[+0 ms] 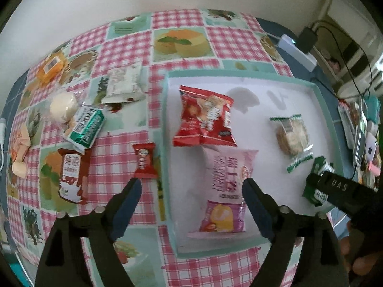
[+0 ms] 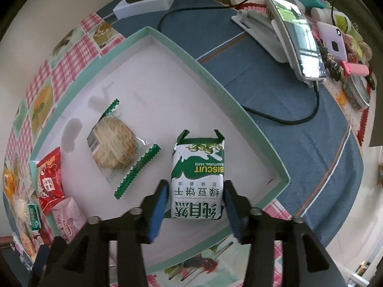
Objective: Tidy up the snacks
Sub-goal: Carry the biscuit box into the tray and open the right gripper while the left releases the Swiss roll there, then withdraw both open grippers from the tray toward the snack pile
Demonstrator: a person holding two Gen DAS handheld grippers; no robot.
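left hand-held gripper (image 1: 191, 184): jaws standing wide apart, holding nothing; hanging over the near-left edge of the tray, one finger over the tablecloth, the other over the tray floor
right hand-held gripper (image 2: 195, 197): pointing down into the tray, jaws partly open, straddling the green biscuit pack; blue pads sitting just beside its sides, small gaps showing, not pressing
green biscuit pack (image 2: 198, 179): lying flat on the tray floor, near the tray's right corner, white and green, "BISCUIT" printed on it
tray (image 1: 239, 74): shallow box, teal rim, white floor, sitting on the table; landmark for everything below
pink chip bag (image 1: 225, 189): inside the tray, near-left part, lying flat just beside the left gripper's right finger
red chip bag (image 1: 205, 117): inside the tray, behind the pink bag, edges touching or overlapping it
round cracker pack (image 2: 115, 146): inside the tray, clear wrap with green ends, left of the biscuit pack, apart from it
small red packet (image 1: 144, 160): outside the tray, just beside its left wall, on the tablecloth
brown-red packet (image 1: 71, 177): outside, further left of the tray
green-white packet (image 1: 87, 126): outside, left of the tray
round bun in clear wrap (image 1: 63, 106): touching the green-white packet, left of the tray
white pouch (image 1: 124, 83): outside, near the tray's far-left corner
orange packet (image 1: 51, 68): outside, far left of the tray
table (image 2: 275, 110): blue cloth right of the tray, pink checked cloth under it
power strip (image 2: 143, 4): beyond the tray's far corner, plug in it
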